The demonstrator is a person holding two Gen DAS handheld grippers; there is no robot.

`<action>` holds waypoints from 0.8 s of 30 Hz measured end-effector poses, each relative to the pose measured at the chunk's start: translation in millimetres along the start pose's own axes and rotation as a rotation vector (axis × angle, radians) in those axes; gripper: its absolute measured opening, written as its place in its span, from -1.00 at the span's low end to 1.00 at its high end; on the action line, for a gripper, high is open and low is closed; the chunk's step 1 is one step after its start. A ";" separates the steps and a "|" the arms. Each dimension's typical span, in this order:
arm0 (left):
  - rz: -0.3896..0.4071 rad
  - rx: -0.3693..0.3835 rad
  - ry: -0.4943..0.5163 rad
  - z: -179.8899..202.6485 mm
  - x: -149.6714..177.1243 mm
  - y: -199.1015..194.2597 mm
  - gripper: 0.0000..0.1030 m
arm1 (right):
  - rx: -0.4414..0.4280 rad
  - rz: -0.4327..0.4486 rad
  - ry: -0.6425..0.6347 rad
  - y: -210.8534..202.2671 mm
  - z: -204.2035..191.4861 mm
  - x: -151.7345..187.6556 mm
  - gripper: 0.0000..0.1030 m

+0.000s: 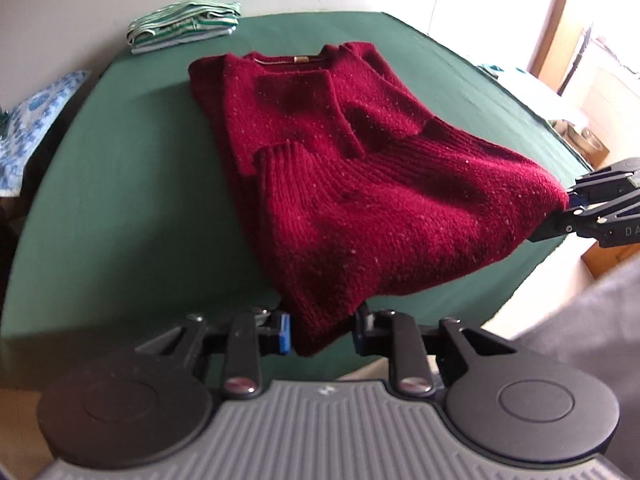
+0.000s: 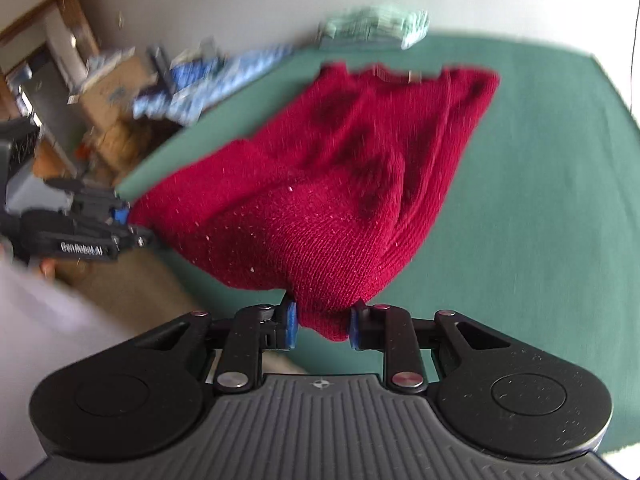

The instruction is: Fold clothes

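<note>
A dark red knitted sweater (image 1: pixel 340 152) lies on the green table (image 1: pixel 120 184) with its collar at the far side and both sleeves folded across its front. Its near hem is lifted off the cloth. My left gripper (image 1: pixel 322 330) is shut on the hem's left corner, the knit bunched between the blue pads. My right gripper (image 2: pixel 322 326) is shut on the other hem corner; in the left wrist view the right gripper (image 1: pixel 568 210) shows at the far right, clamped on the sweater's edge. The right wrist view shows the sweater (image 2: pixel 340 184) blurred, with the left gripper (image 2: pixel 130 224) at its left corner.
A folded green-and-white striped garment (image 1: pixel 184 24) sits at the table's far left corner. A blue-and-white patterned cloth (image 1: pixel 36 120) lies off the table's left side. Boxes and clutter (image 2: pixel 108 96) stand beyond that edge. A wall runs behind the table.
</note>
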State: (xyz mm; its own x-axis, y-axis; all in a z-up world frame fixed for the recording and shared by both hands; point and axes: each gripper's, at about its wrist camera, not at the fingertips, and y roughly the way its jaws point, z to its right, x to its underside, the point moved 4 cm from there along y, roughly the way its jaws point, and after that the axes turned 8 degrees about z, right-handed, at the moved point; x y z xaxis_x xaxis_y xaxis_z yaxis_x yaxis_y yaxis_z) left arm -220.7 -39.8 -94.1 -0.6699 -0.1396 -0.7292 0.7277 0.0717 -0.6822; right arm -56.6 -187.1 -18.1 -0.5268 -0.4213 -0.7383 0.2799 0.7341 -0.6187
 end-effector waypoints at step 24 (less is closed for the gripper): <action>0.140 -0.228 0.620 26.0 -8.8 2.3 0.47 | -0.051 -0.059 0.042 0.1 9.3 -8.0 -0.51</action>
State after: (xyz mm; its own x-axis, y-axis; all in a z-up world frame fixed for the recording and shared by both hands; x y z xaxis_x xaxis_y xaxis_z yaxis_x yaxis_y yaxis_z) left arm -209.2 -64.1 -87.8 -0.5817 0.4738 -0.6611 0.8100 0.2637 -0.5238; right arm -44.9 -188.7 -14.7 -0.5744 -0.4426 -0.6886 0.2067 0.7356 -0.6451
